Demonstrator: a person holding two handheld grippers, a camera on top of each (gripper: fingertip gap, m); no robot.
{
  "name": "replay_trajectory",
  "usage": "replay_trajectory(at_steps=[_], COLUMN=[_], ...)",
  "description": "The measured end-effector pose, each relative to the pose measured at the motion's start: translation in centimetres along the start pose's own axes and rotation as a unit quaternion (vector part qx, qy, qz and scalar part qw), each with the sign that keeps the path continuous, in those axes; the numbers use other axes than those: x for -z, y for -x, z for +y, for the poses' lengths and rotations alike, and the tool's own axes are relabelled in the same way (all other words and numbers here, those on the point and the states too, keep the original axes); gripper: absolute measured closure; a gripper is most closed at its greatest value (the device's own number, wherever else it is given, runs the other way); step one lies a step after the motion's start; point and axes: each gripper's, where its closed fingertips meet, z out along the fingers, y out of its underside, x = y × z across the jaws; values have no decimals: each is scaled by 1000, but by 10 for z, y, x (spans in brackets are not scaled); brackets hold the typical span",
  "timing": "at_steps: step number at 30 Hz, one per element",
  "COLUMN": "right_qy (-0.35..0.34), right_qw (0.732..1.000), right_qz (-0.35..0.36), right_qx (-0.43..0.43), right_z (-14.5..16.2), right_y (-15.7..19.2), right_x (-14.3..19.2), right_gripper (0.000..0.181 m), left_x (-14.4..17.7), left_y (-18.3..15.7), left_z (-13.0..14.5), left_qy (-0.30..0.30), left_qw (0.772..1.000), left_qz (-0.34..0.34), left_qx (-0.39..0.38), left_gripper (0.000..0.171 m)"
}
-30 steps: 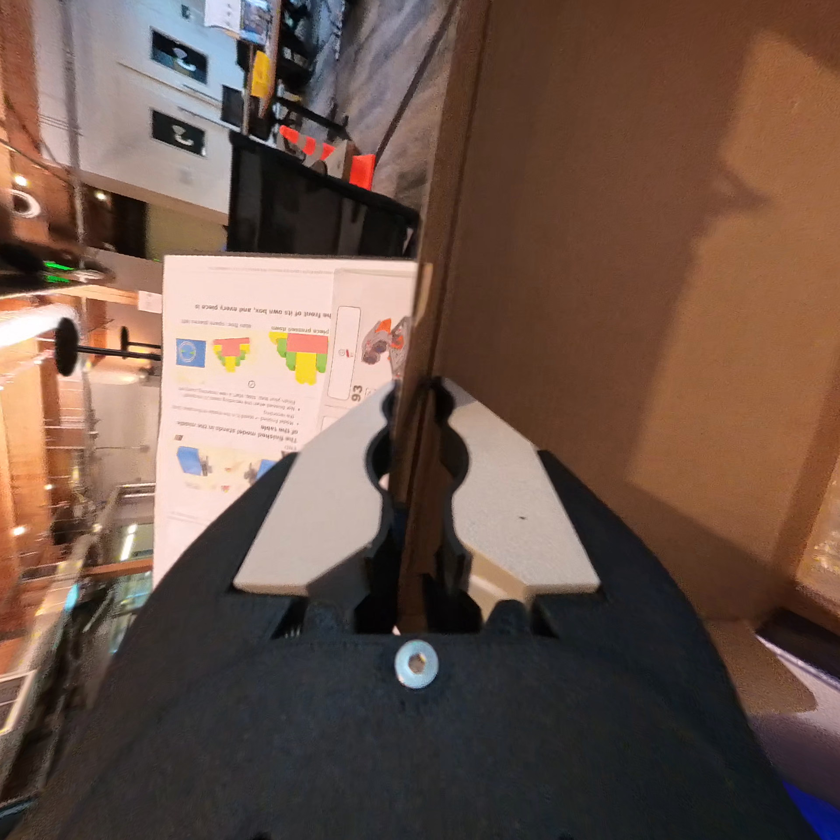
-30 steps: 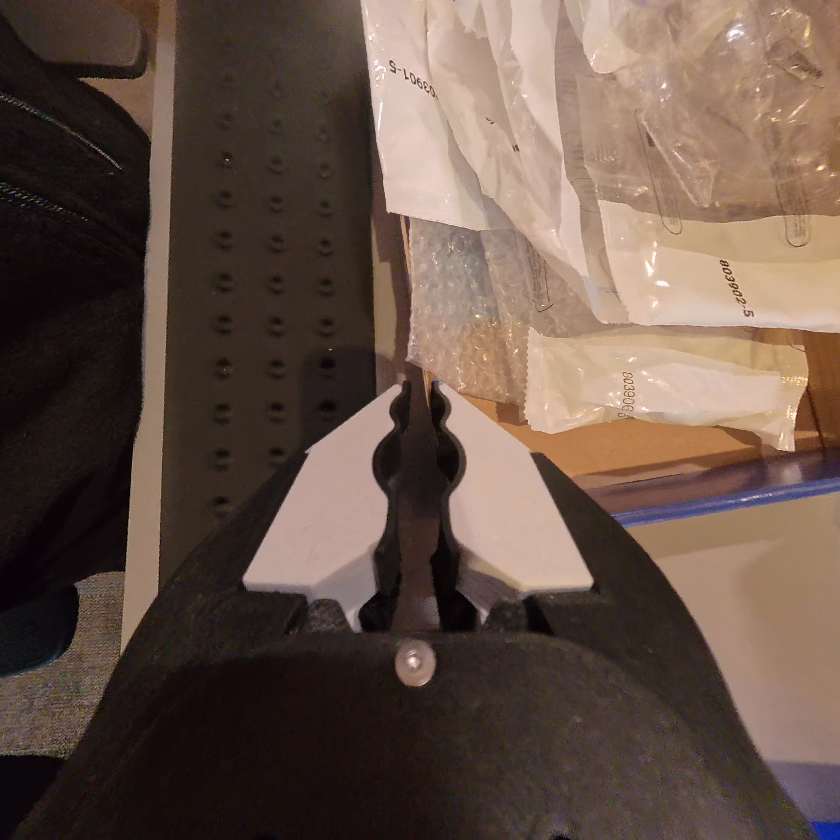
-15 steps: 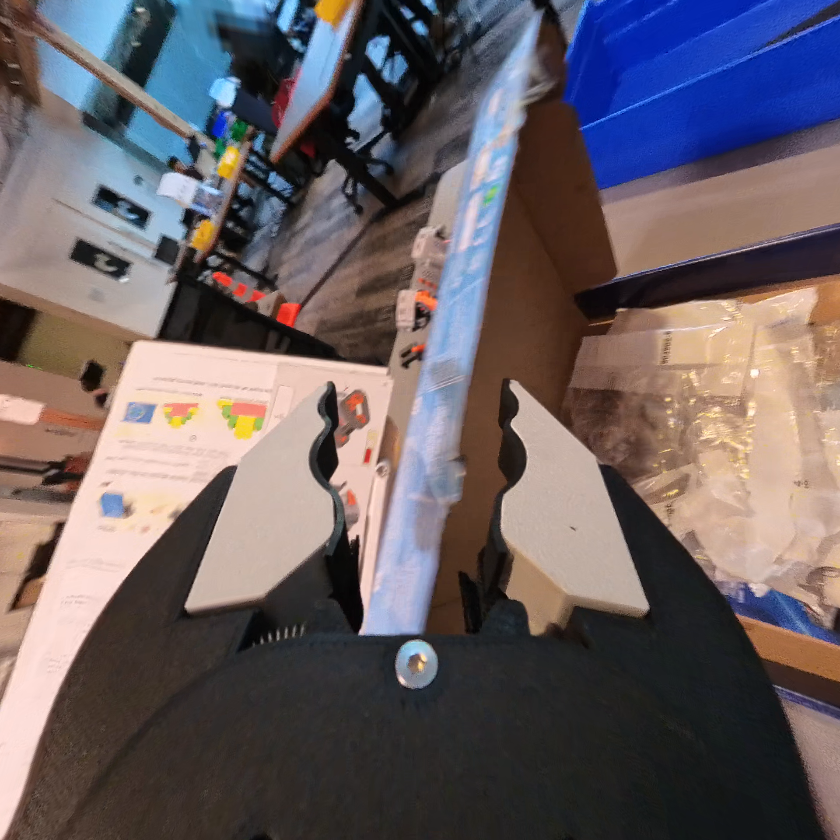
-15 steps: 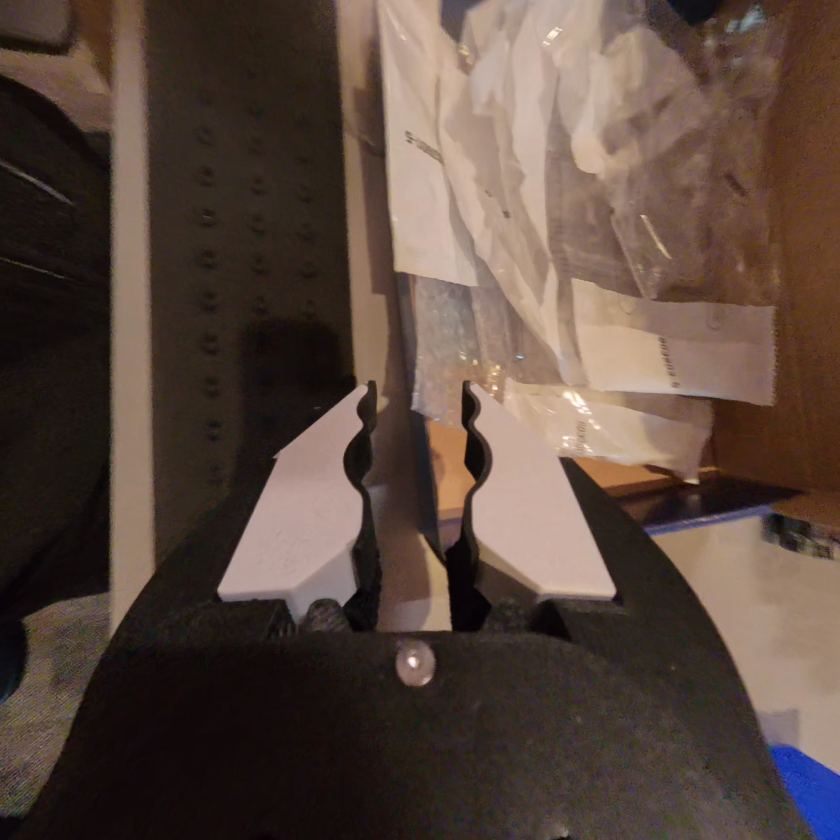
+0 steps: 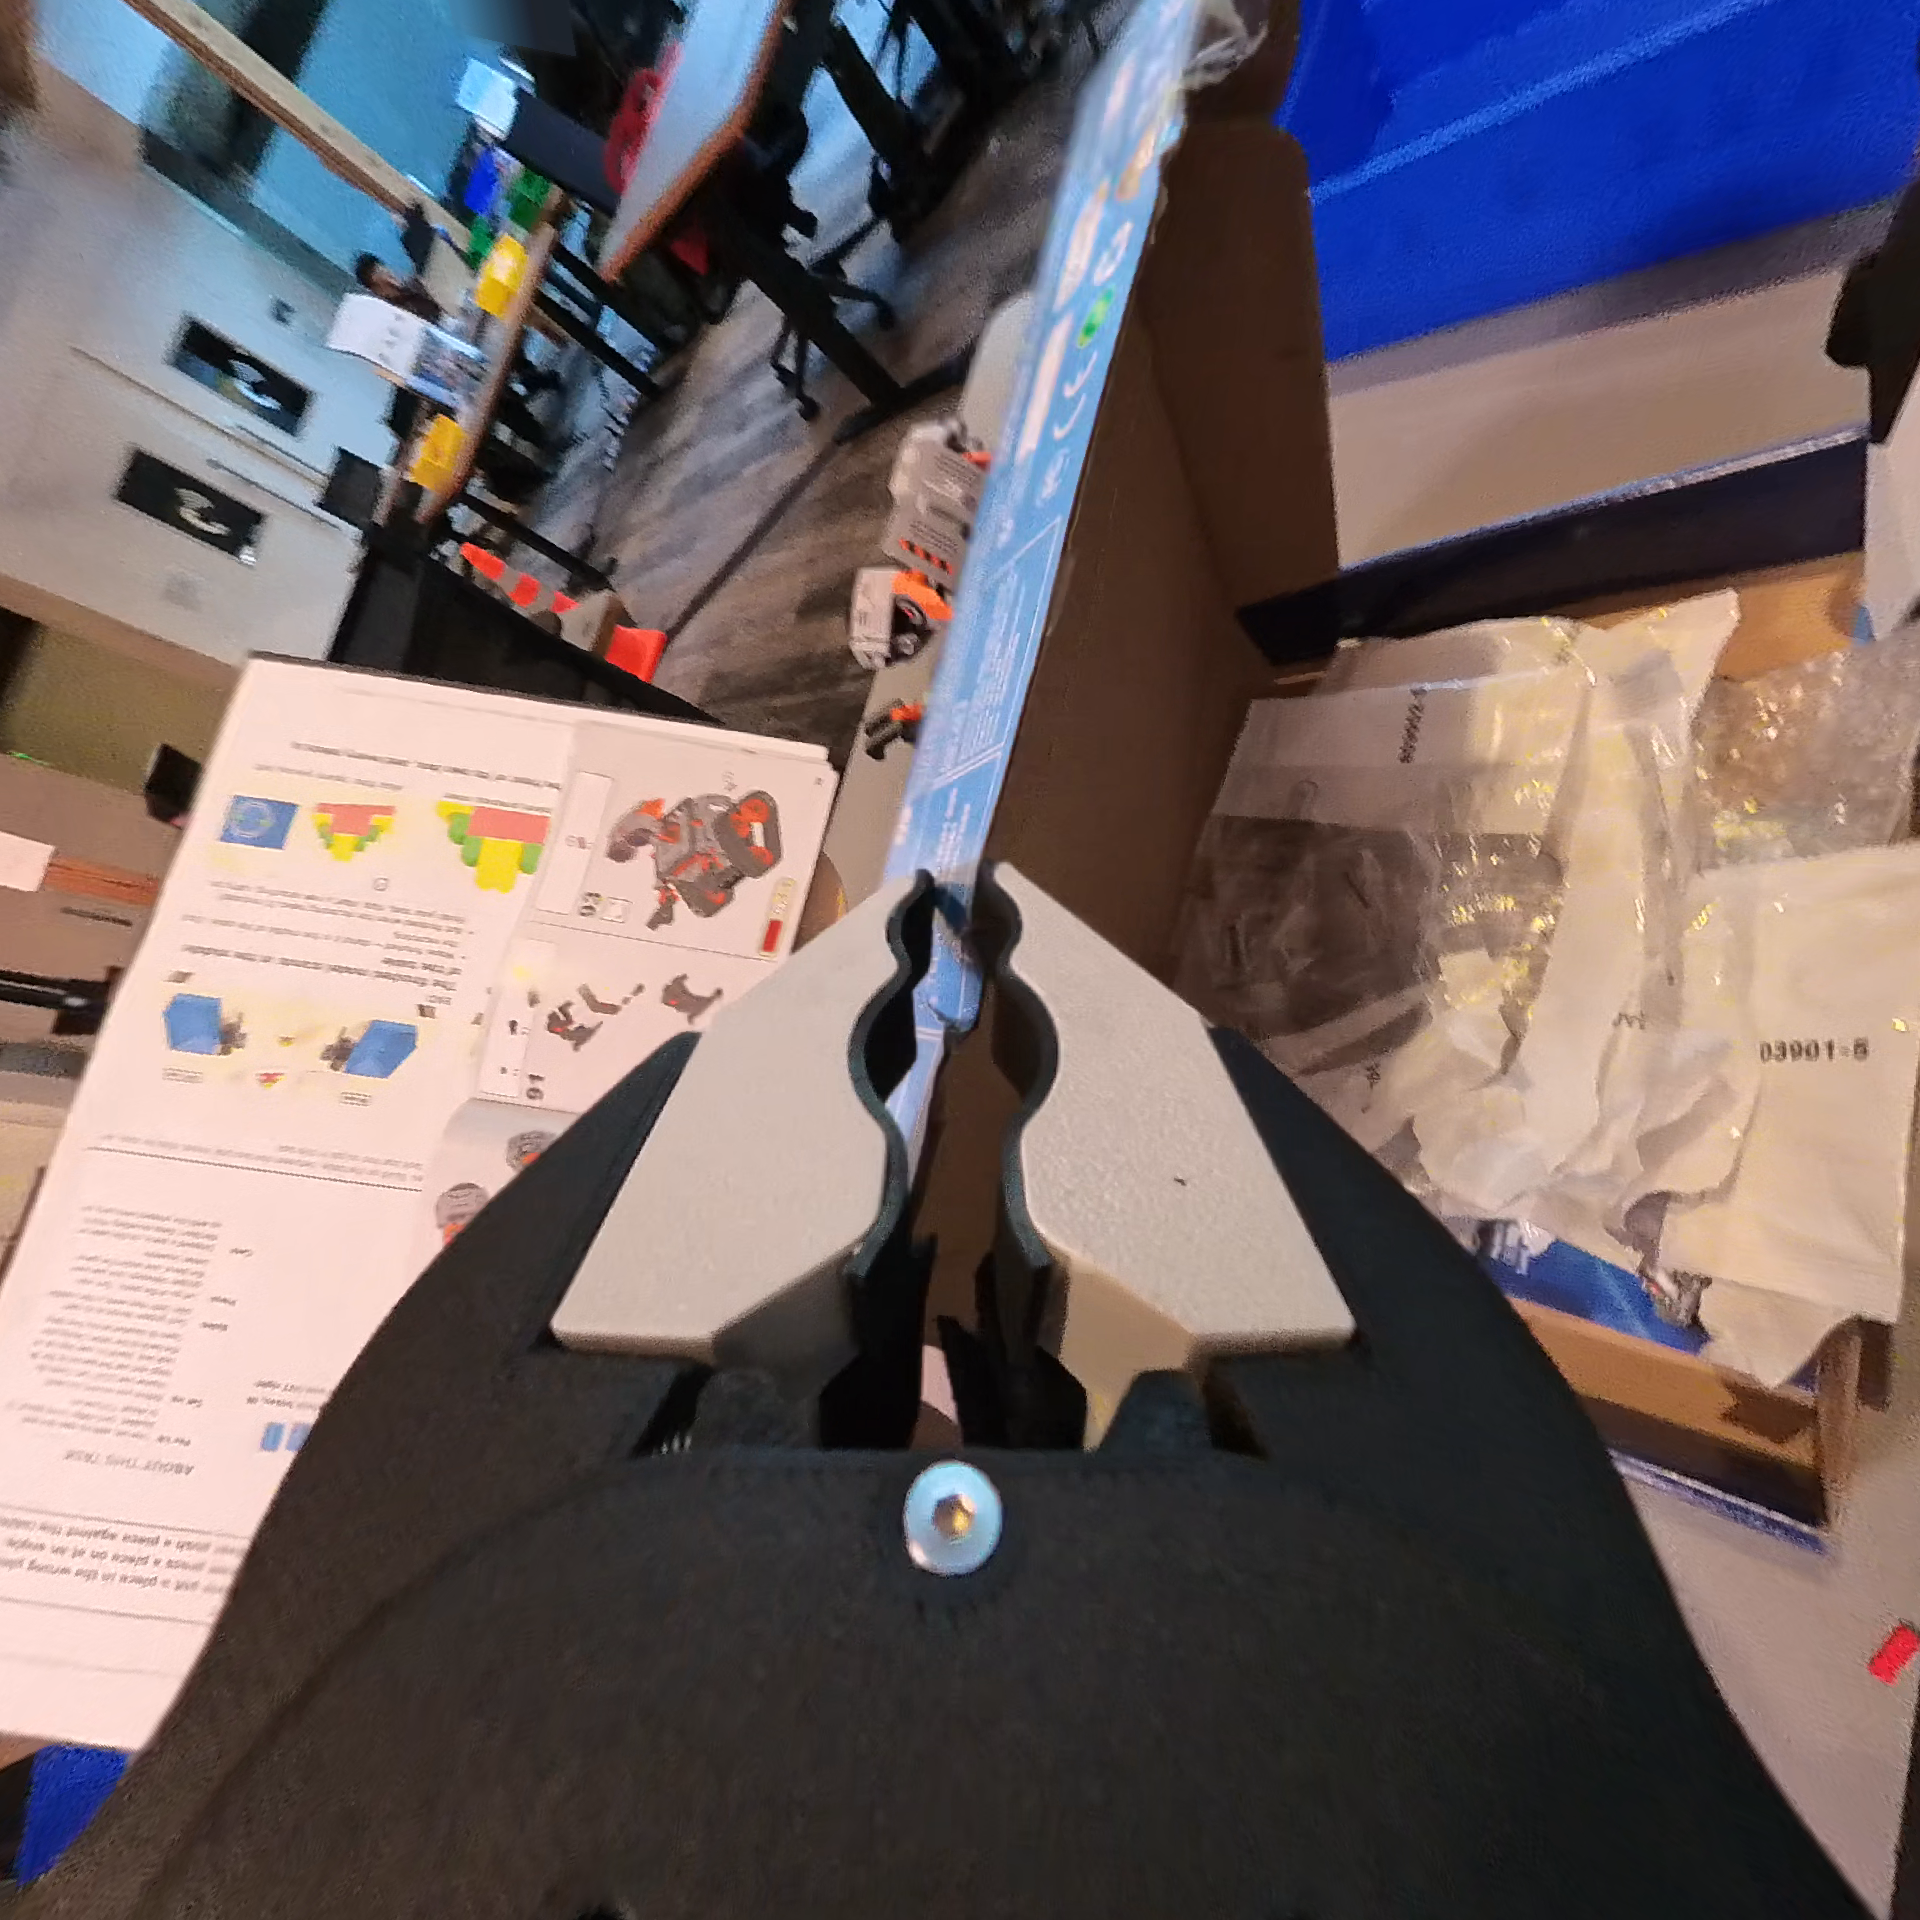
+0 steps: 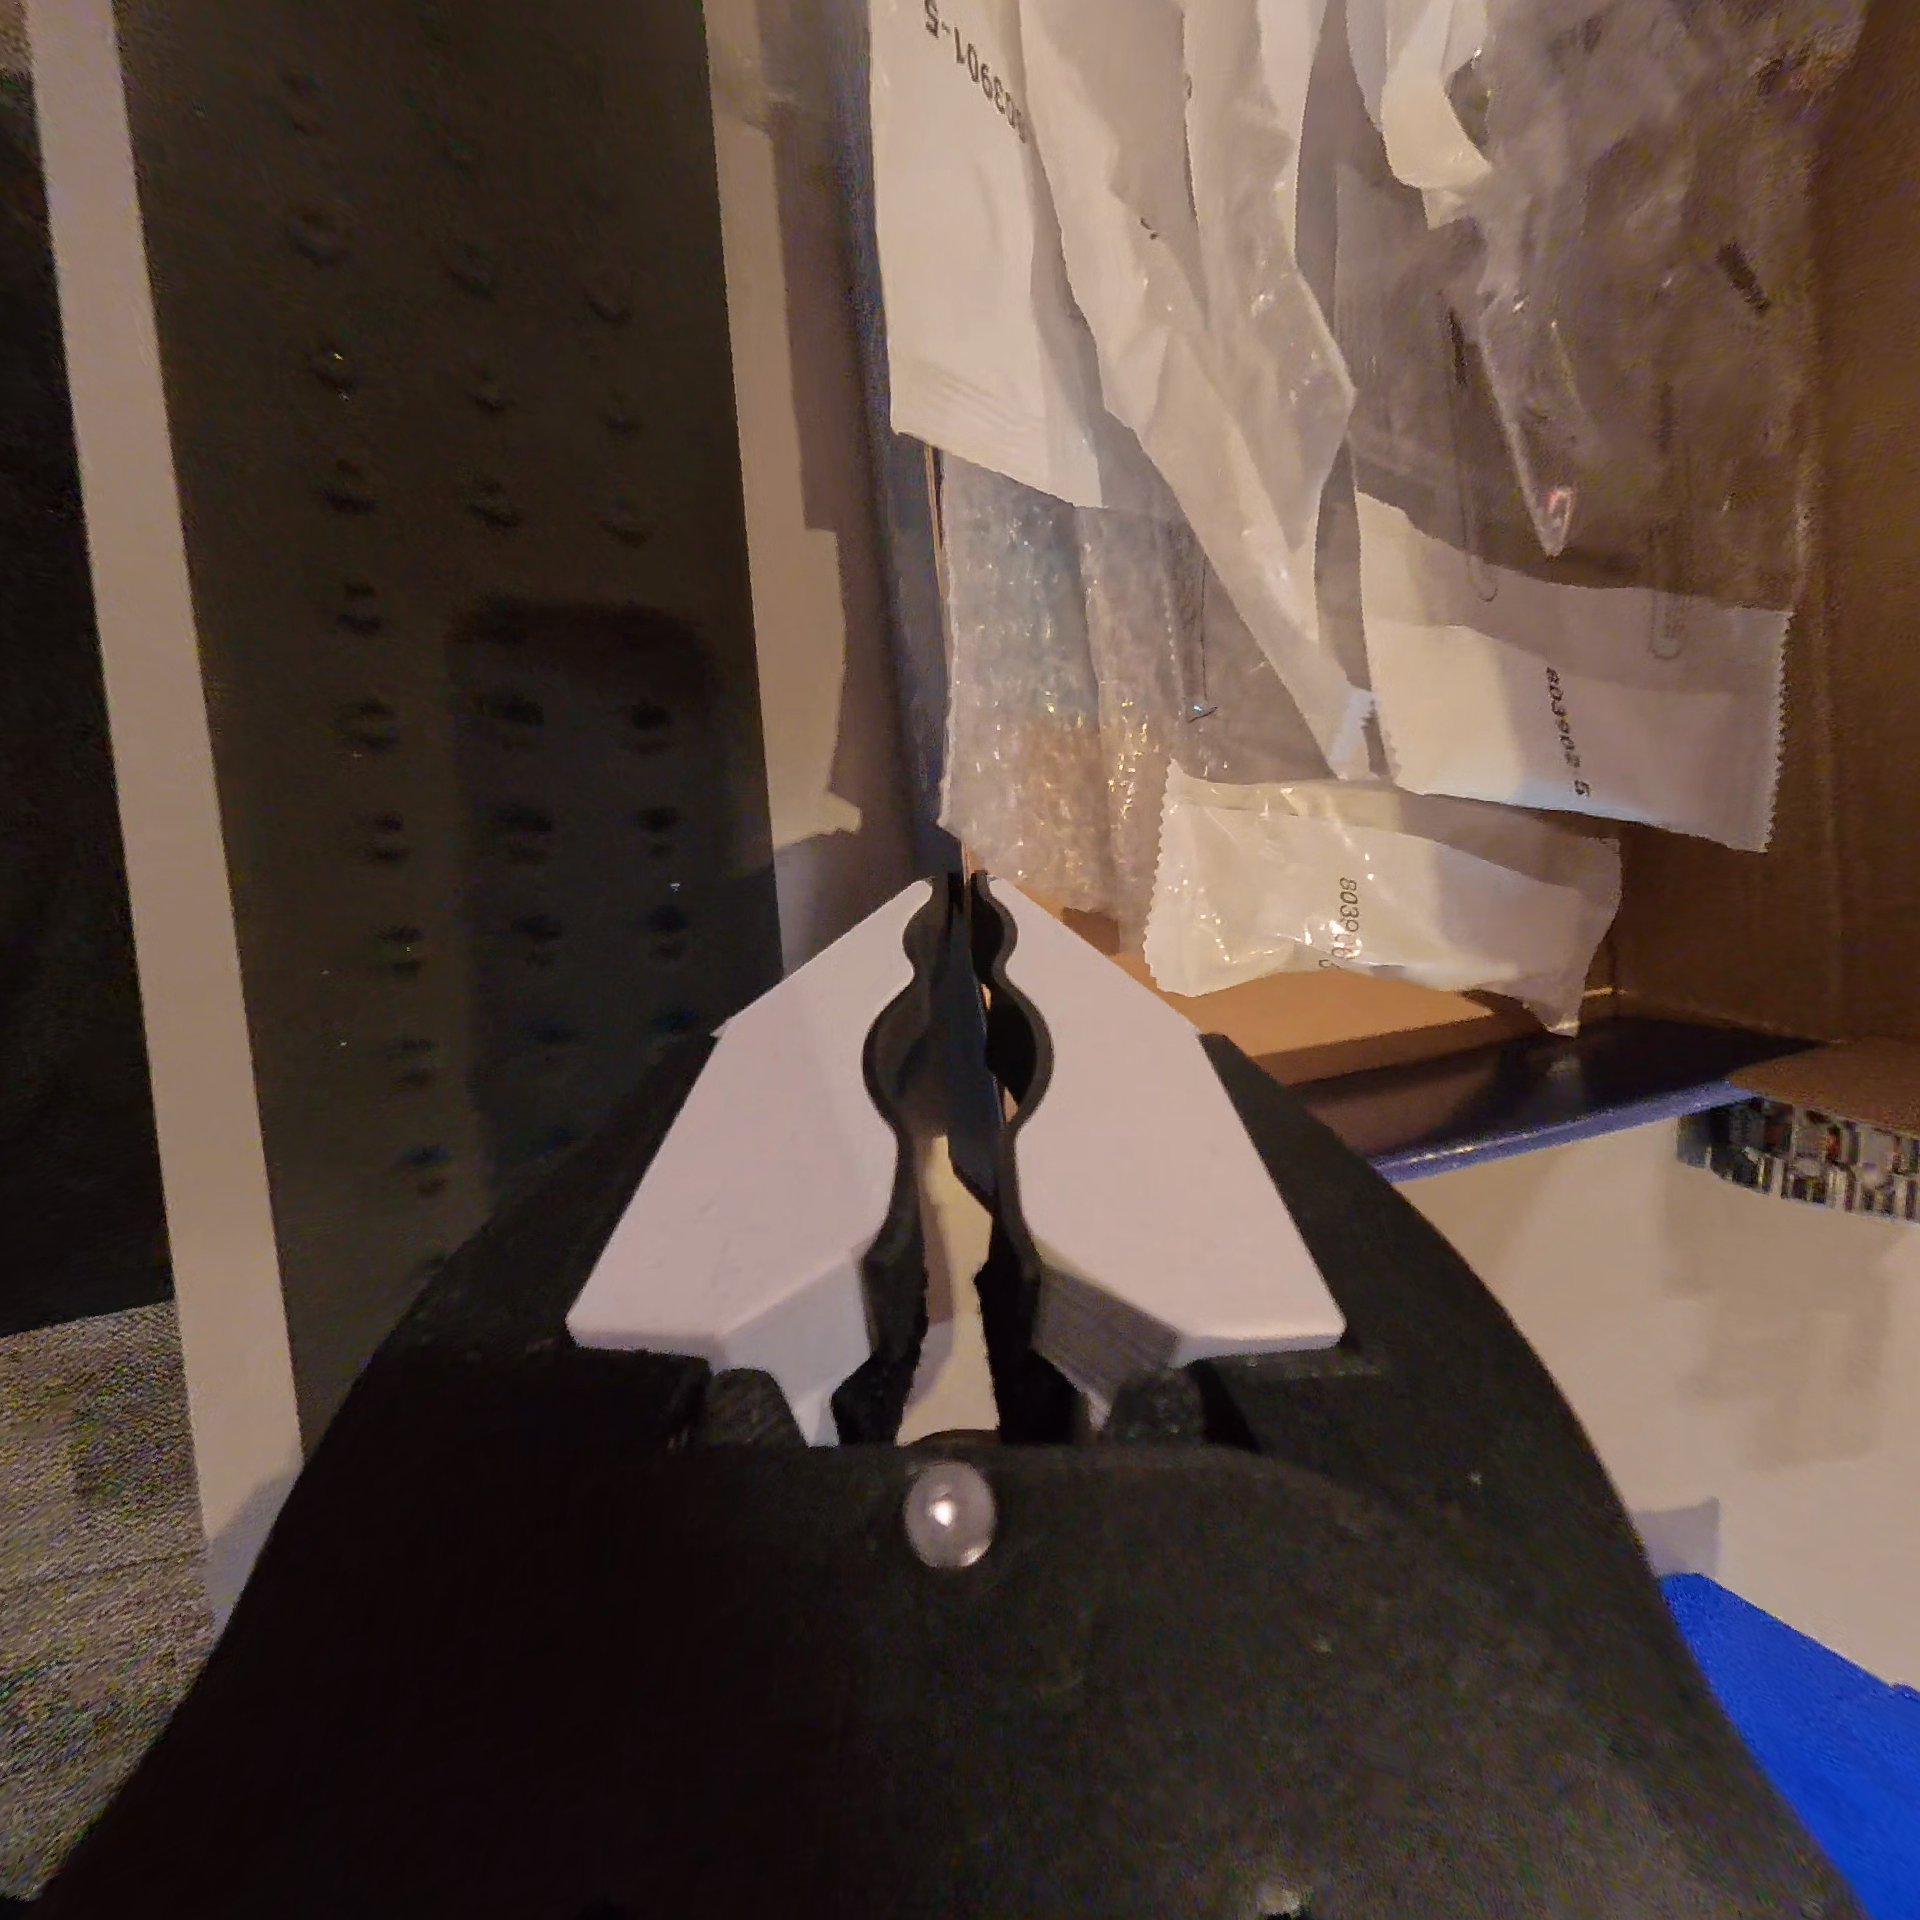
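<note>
A cardboard box holds several clear and white plastic bags of small parts. My left gripper is shut on the lower edge of the box's upright flap, which is printed blue outside and brown inside. My right gripper is shut on the thin dark edge of the box's side wall. The bags and a bubble-wrap pouch lie just beyond the right fingertips, over the brown box floor.
A white printed instruction sheet lies left of the flap. Blue bins stand behind the box. A dark perforated panel runs along the left of the right wrist view. A blue object sits at its lower right. Tables and shelves stand far off. My right fingertips sit around 30 cm from my left ones.
Both grippers were shut a second ago, open half a second ago, and are shut again now. The left one has closed on the blue flap edge, the right one on the box wall.
</note>
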Motion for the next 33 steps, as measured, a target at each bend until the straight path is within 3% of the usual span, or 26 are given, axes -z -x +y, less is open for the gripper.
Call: replay_trajectory(at_steps=[8, 19, 26, 33], right_qy=[23, 36, 53, 156], right_qw=[999, 995, 992, 977], right_qz=[35, 65, 63, 95], right_qx=[1, -64, -94, -106], right_z=[18, 86, 113, 137], right_y=[-7, -40, -48, -63], right_x=[22, 57, 56, 48], right_gripper=[181, 180, 180, 175], left_x=[-9, -55, -85, -107], left_y=[-3, -11, -21, -28], left_z=[-24, -77, -111, -107], left_qy=[-2, -23, -19, 23], left_qw=[999, 999, 997, 996], left_qz=[-17, -3, 1, -2], left_qx=[-30, -42, -75, -90], left_gripper=[171, 171, 171, 171])
